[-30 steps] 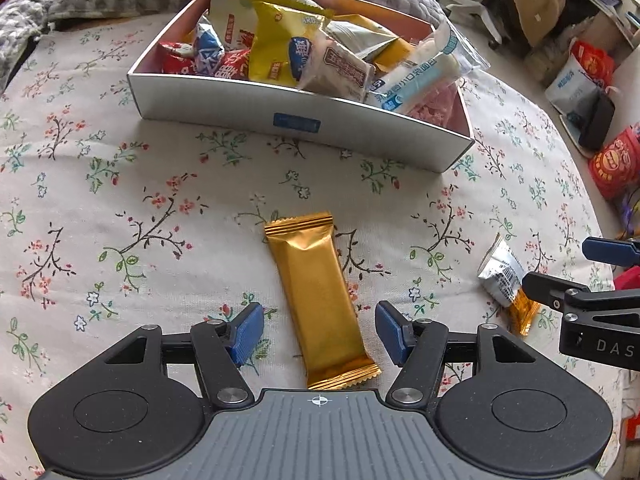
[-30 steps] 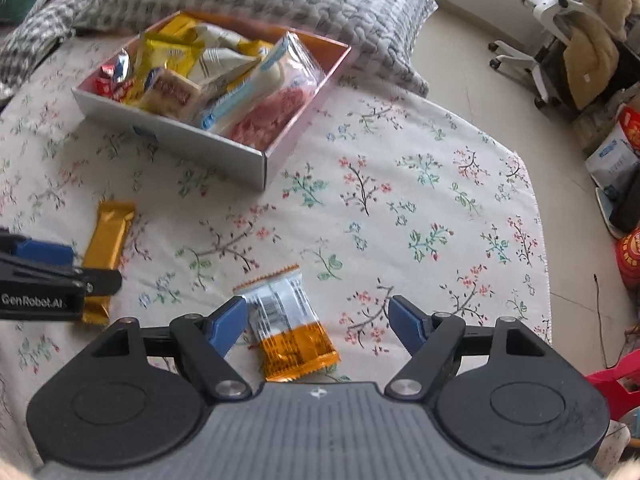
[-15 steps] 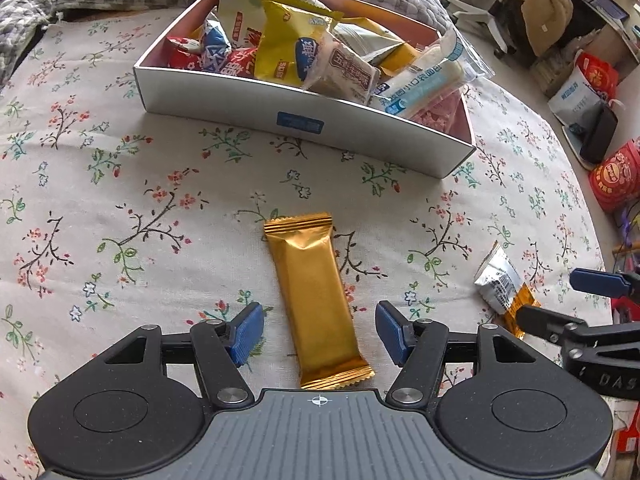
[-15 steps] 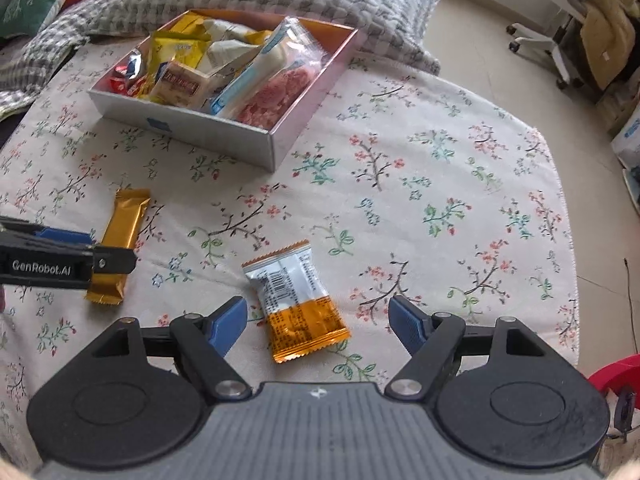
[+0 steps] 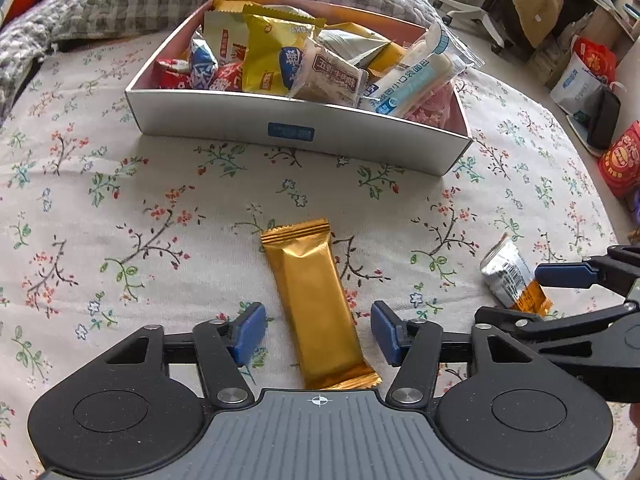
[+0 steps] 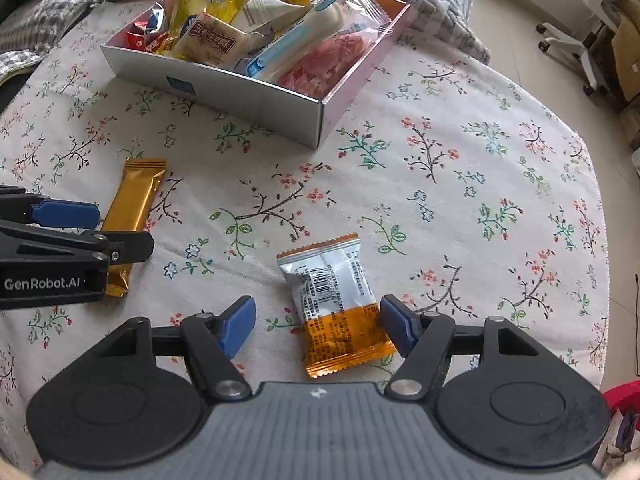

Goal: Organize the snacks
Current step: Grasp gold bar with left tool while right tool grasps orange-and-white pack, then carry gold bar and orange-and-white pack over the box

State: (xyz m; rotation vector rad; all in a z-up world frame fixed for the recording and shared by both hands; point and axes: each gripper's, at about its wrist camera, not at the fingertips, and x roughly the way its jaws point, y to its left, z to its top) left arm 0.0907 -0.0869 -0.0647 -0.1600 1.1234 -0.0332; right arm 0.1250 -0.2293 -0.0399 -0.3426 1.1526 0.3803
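— How is the gold bar [image 5: 318,304] lying for your left gripper [image 5: 318,332]?

— It is running lengthwise away from you toward the snack box [image 5: 296,132], its lower half sitting between your blue pads [image 5: 250,330]. You are squeezing across its short width; the jaws are closing, not yet touching foil.

— And the right gripper [image 6: 318,326]?

— The silver-and-orange packet [image 6: 334,300] is lying between its fingers too, tilted slightly, orange end nearest you. Those jaws are closing as well, the right pad [image 6: 396,326] sitting just beside the orange edge. Each hand is working its own snack on the floral cloth [image 6: 460,184].
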